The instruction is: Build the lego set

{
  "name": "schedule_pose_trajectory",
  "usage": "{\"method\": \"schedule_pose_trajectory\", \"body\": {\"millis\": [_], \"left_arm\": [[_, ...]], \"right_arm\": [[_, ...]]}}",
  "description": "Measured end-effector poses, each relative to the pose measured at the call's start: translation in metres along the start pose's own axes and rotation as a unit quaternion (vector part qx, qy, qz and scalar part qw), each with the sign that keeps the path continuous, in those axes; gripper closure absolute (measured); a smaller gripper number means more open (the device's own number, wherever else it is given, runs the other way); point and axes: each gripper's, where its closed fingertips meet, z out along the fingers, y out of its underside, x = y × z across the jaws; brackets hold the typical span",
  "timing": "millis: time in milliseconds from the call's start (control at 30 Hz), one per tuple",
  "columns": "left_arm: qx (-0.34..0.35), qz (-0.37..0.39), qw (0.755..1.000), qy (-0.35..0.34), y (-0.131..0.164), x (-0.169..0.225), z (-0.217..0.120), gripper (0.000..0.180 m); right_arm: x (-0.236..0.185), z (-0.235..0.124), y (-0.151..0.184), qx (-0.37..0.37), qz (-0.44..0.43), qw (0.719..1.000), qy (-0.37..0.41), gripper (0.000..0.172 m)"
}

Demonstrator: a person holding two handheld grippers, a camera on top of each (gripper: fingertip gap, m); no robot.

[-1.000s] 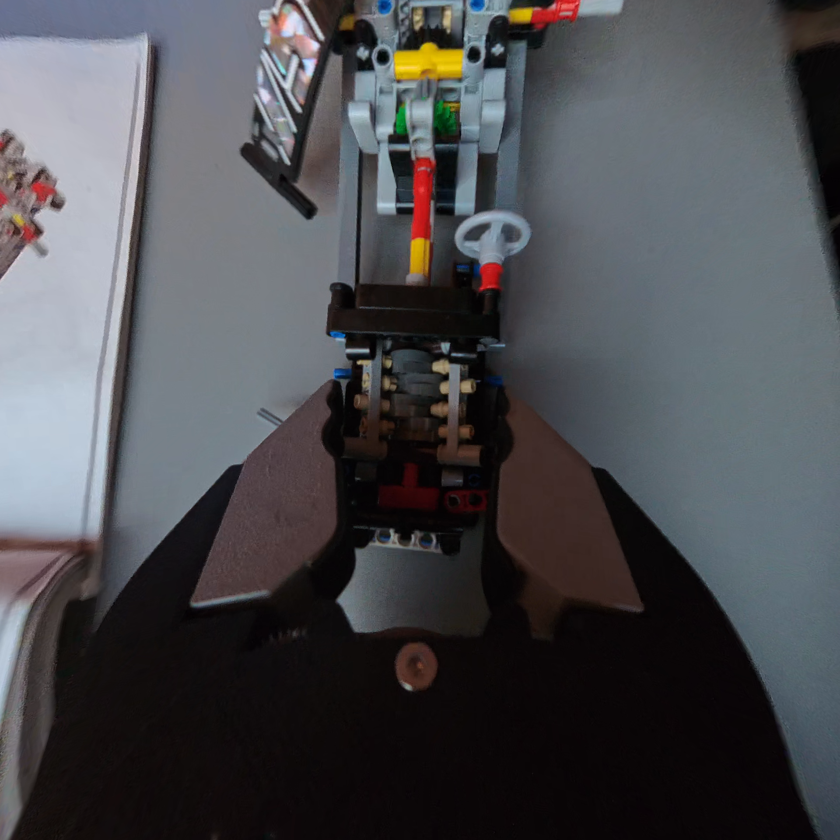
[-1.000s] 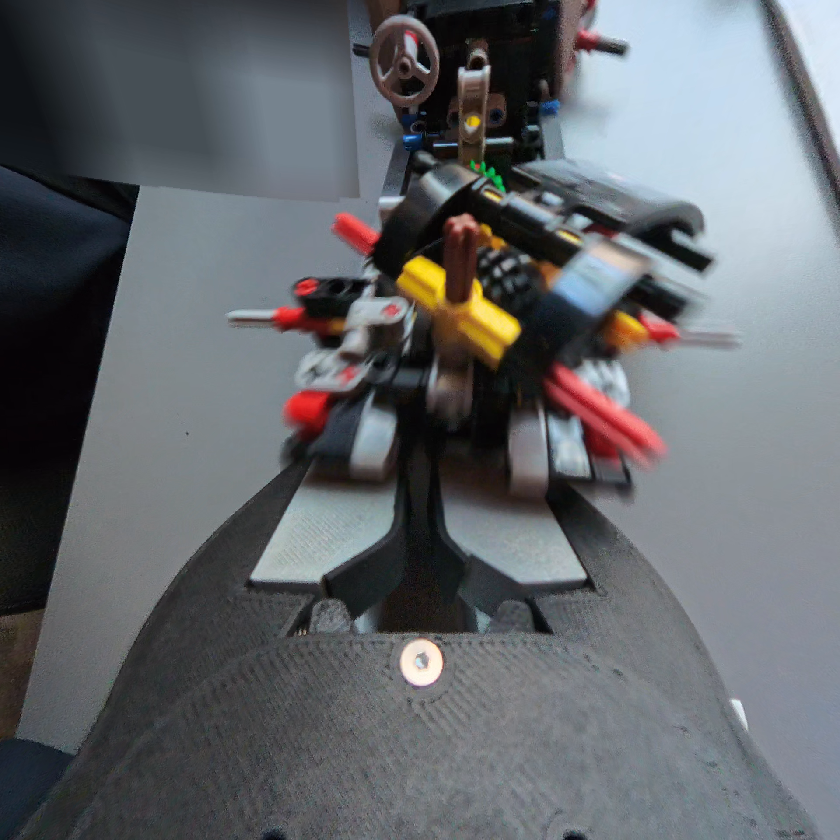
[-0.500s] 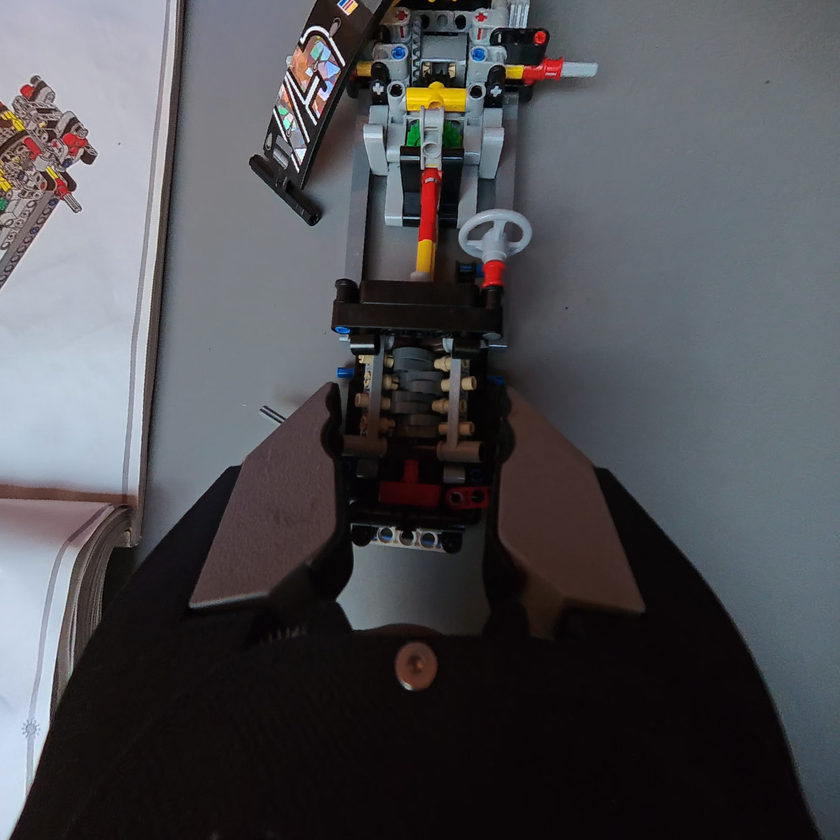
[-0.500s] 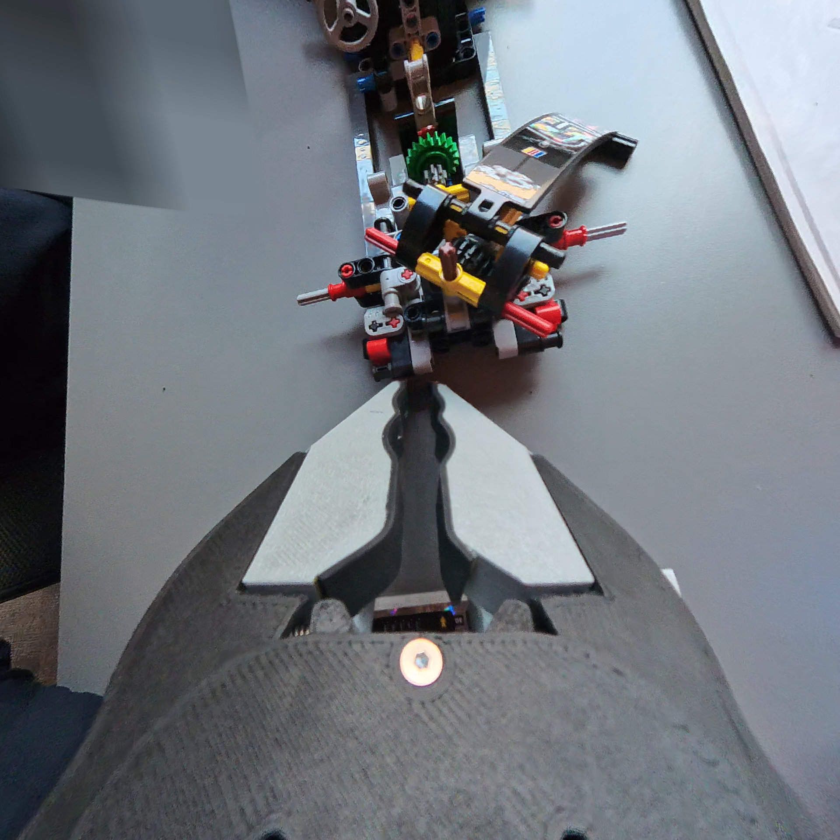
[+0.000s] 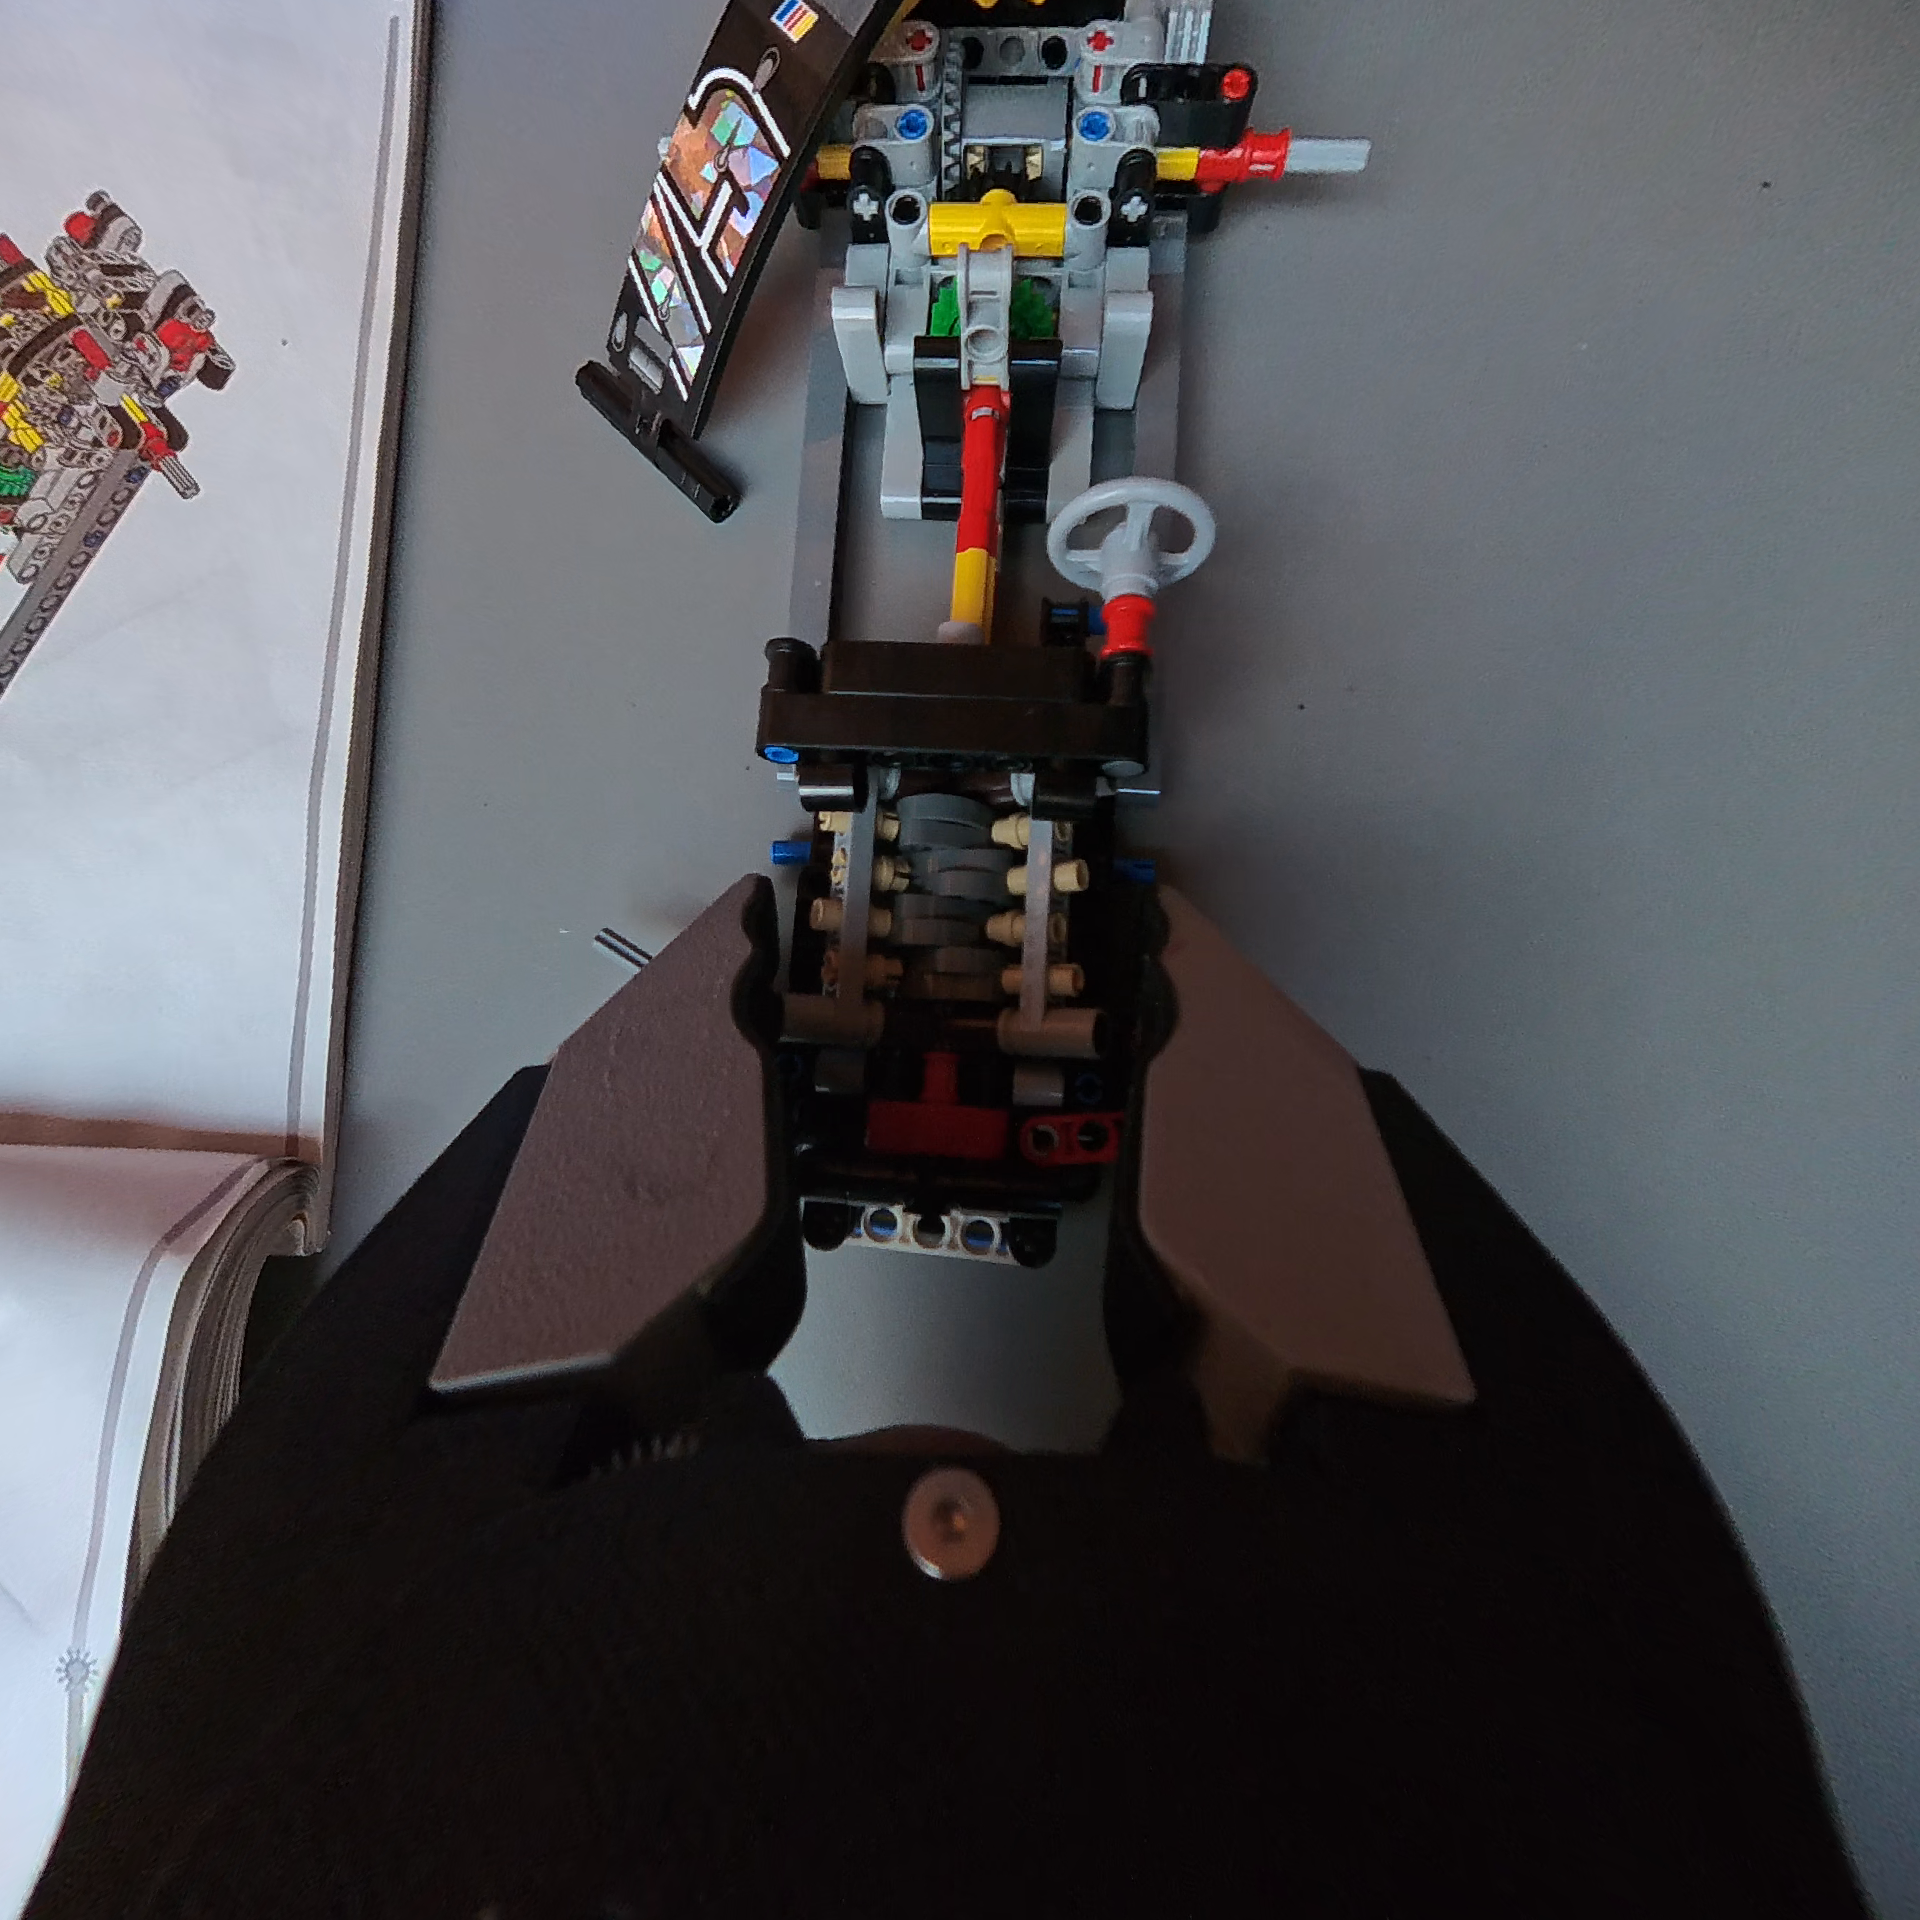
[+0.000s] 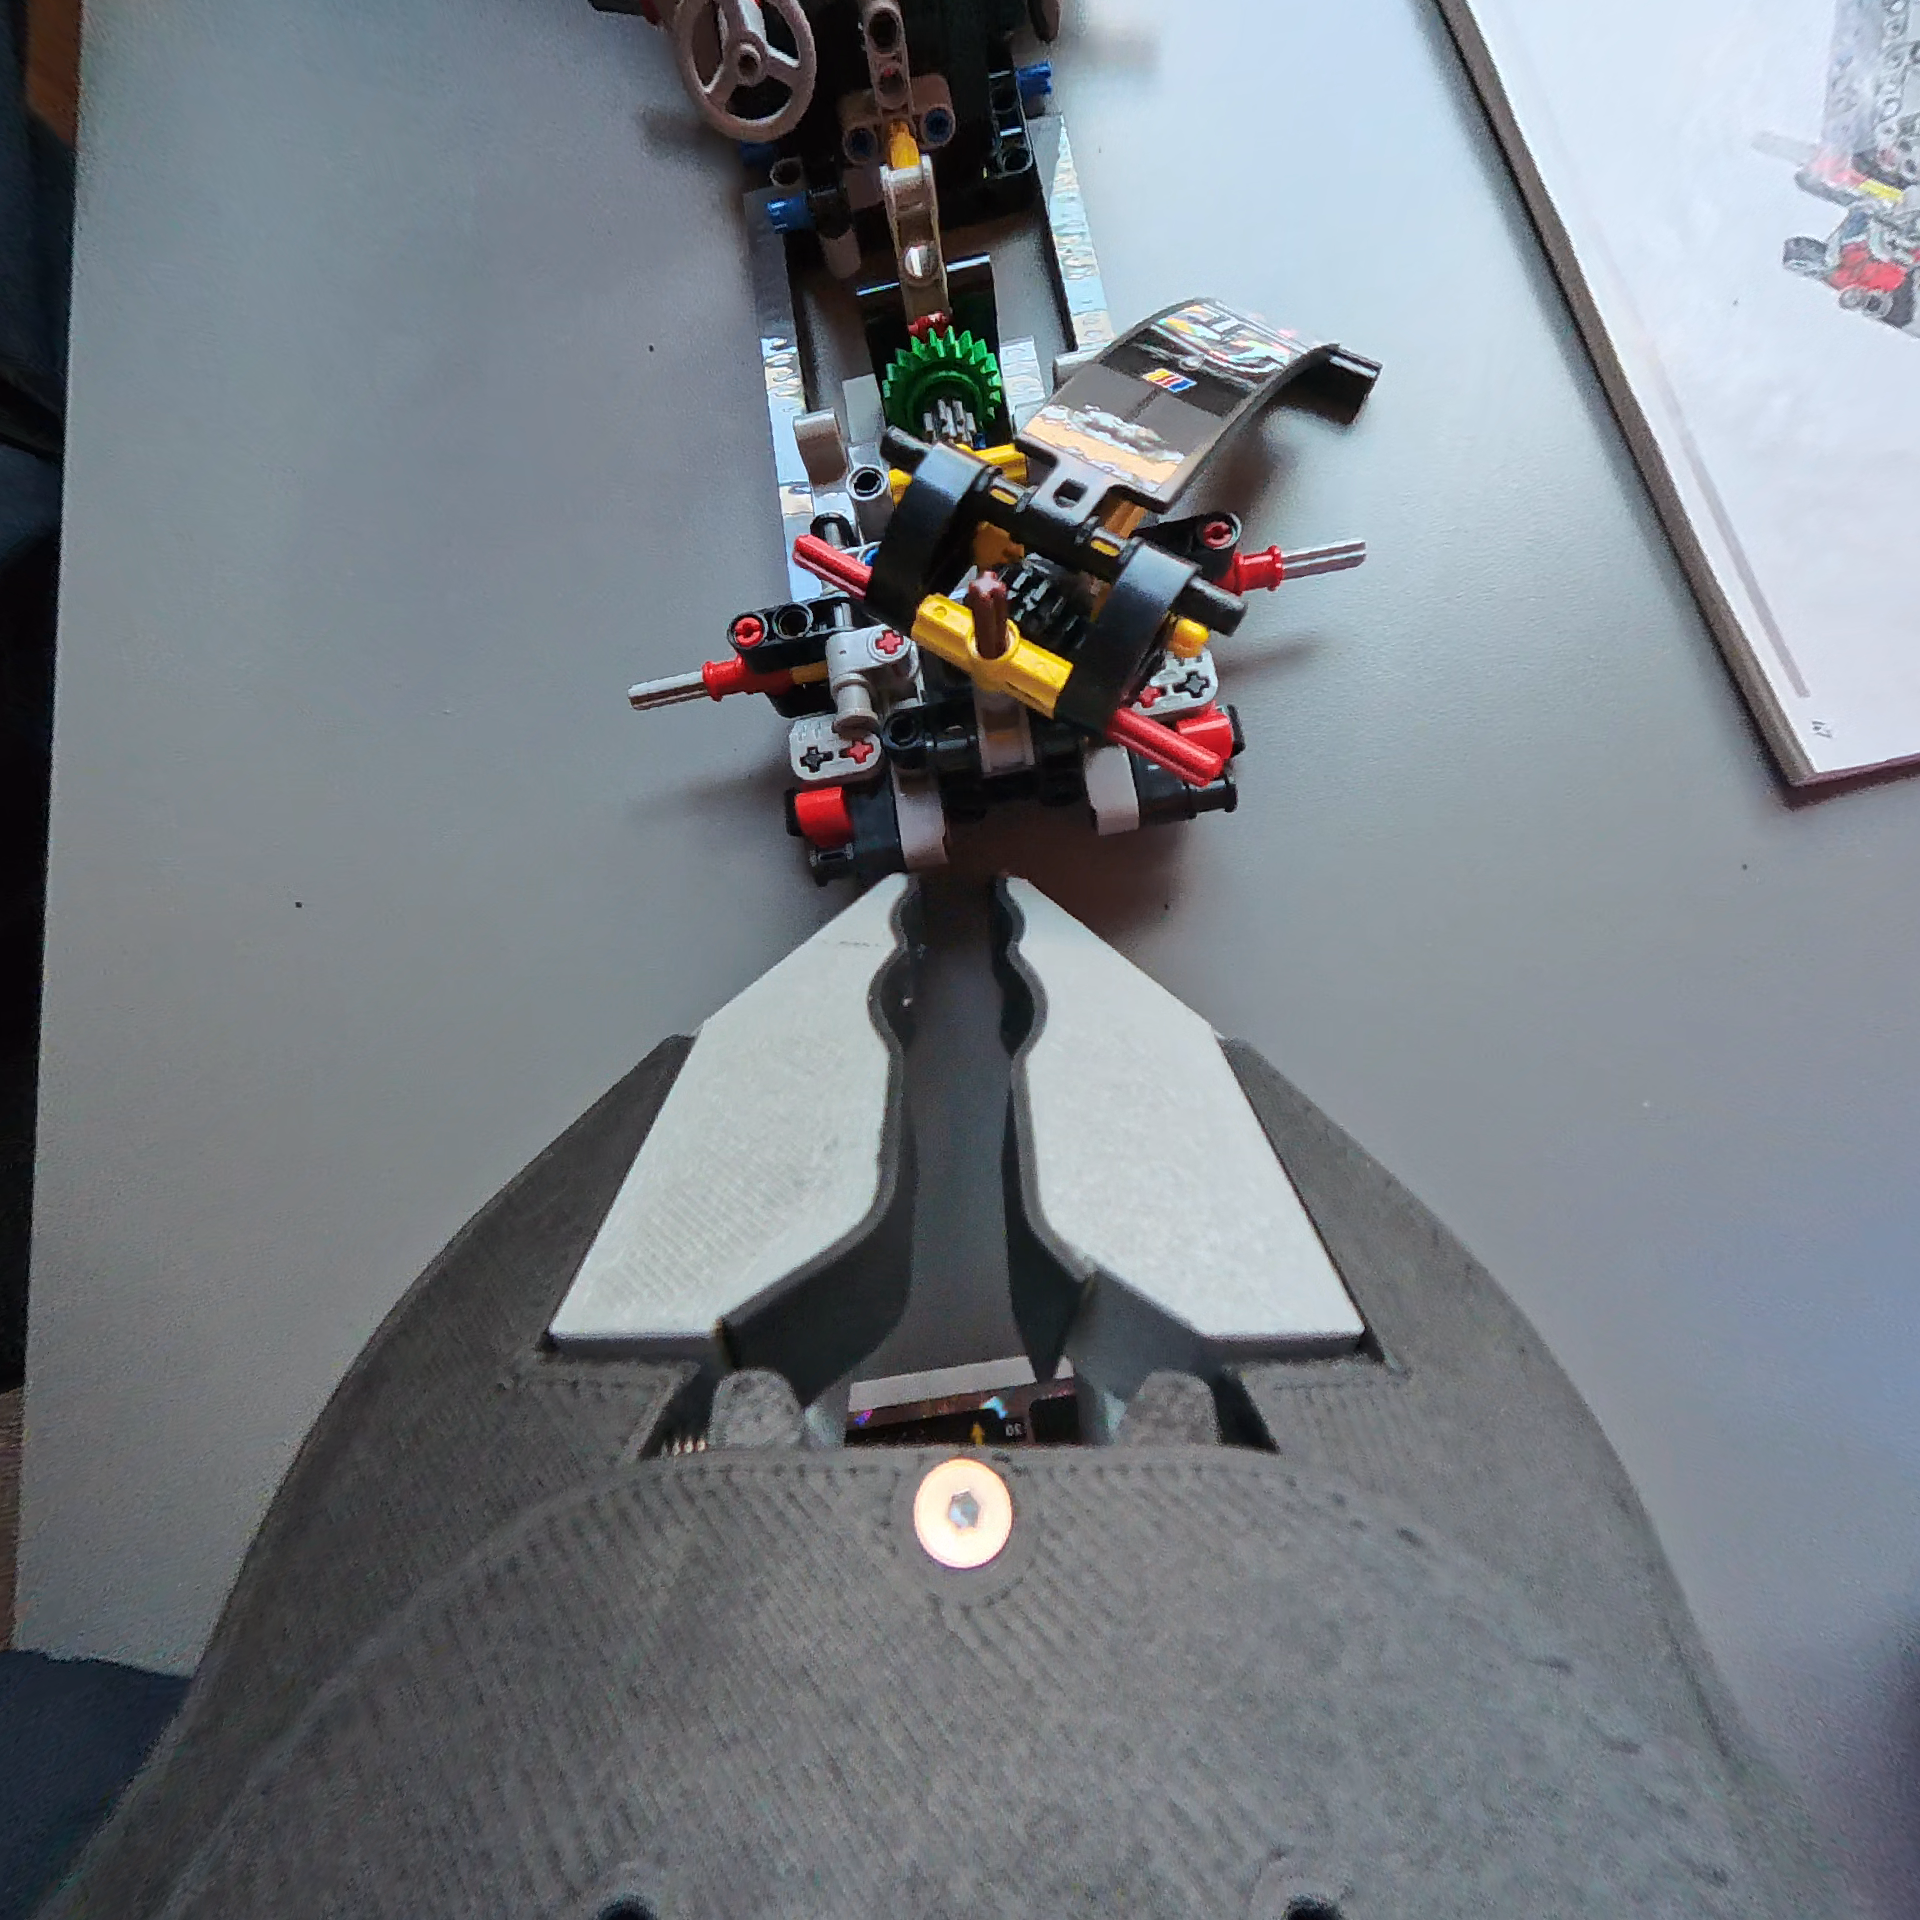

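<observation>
Left claw (image 5: 956, 997) squeezes the near end of the toy car frame (image 5: 977, 727) on the grey bench (image 5: 1558, 623). Right claw (image 6: 956, 894), slightly open and holding nothing, sits just short of the frame's other end, at 12 o'clock from its tips. Booklet (image 5: 177, 675) lies at 9 o'clock.

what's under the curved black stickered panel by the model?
Left view: the curved panel arches over grey table, its outer end resting there. The inner end joins the brick model; the table beneath the arch is hidden.
</observation>
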Motion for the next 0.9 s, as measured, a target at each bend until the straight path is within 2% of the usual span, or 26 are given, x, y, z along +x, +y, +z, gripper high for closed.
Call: {"method": "schedule_pose_trajectory", "body": {"millis": [167, 267, 633, 700, 767, 900], "left_arm": [[0.003, -0.004, 1.0, 0.002, -0.001, 0.0, 0.0, 0.112], [0.005, -0.009, 1.0, 0.005, -0.001, 0.0, 0.0, 0.112], [-0.004, -0.009, 1.0, -0.002, 0.0, 0.0, 0.0, 0.111], [-0.003, -0.016, 1.0, 0.01, -0.001, 0.003, -0.002, 0.103], [0.003, -0.021, 1.0, 0.014, -0.004, 0.004, -0.006, 0.102], [0.009, -0.022, 1.0, 0.004, -0.01, 0.003, -0.015, 0.102]], "right_arm": [[0.0, 0.0, -0.001, 0.001, 0.001, 1.0, -0.002, 0.163], [-0.001, 0.003, -0.002, 0.003, -0.002, 1.0, -0.004, 0.172], [-0.002, 0.001, -0.001, 0.015, 0.01, 1.0, -0.024, 0.172], [-0.002, 0.0, -0.001, 0.02, 0.018, 0.999, -0.031, 0.168], [0.001, -0.003, -0.001, 0.026, 0.027, 0.999, -0.026, 0.158], [0.012, -0.01, 0.003, 0.031, 0.037, 0.999, 0.0, 0.156]]}}
